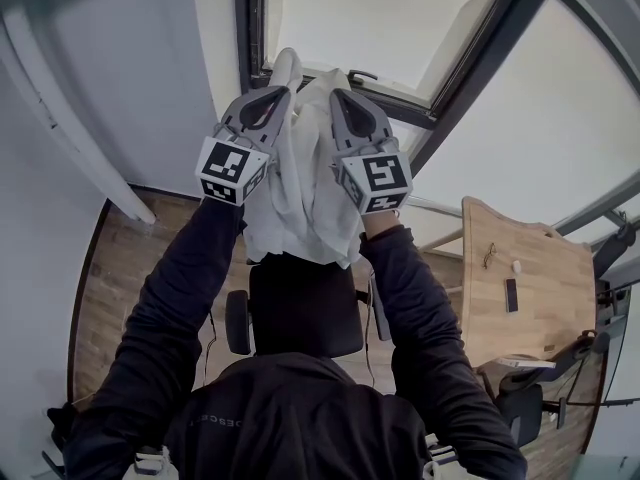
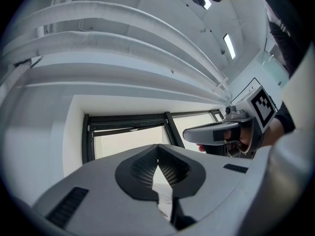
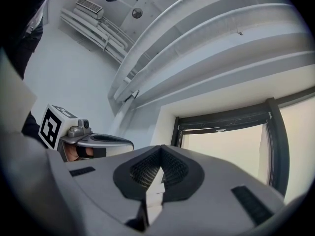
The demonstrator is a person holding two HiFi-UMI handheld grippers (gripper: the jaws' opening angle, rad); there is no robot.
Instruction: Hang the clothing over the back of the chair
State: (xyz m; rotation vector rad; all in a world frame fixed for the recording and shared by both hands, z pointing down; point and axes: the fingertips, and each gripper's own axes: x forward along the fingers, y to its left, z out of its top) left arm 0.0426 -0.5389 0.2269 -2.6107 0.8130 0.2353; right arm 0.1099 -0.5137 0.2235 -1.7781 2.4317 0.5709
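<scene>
Clothing, a white, crumpled fabric garment, hangs in the air between two raised tools and is not yet on the chair. The grey left gripper is clenched on the garment's top edge at about 11 o'clock of the cloth. The matching right gripper is clamped on the same edge at about 1 o'clock. Each gripper view shows a strip of white cloth pinched between closed jaws. Dark-sleeved arms reach up to both tools.

Farther off, at 6 o'clock of the garment, stands the black padded office chair, its backrest bare. I judge the task to be at the carrying stage: the cloth is lifted and lined up over the chair, while the lowering, the draping over the backrest and the letting go are left to do.

A light wooden desk lies at 3 o'clock of the chair, and a dark-framed window is farthest away.

The hem overlaps the backrest's top in the head view, so I cannot tell whether they touch. The garment's type is unclear, the person's body hides the chair's seat, and neither gripper view shows the chair.
</scene>
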